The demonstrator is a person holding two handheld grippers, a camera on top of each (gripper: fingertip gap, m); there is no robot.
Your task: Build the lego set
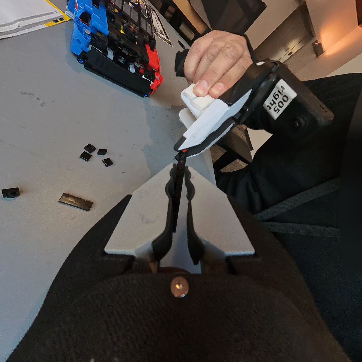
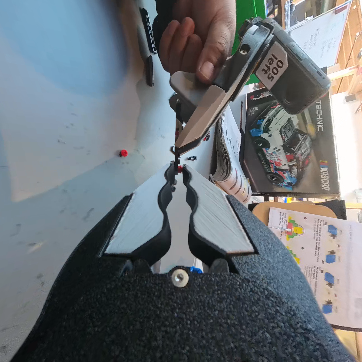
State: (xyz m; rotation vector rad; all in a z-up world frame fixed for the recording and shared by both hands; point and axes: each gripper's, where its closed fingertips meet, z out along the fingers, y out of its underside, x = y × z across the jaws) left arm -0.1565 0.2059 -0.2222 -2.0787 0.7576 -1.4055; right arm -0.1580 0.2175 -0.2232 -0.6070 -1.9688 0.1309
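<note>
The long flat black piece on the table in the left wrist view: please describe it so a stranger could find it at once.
Start at the blue, black and red lego car at the far side of the grey table. Come toward the camera, past the cluster of four small black tiles. The long flat black tile lies alone just beyond them; it is a long rectangle, while its neighbours are small, near-square pieces.
</note>
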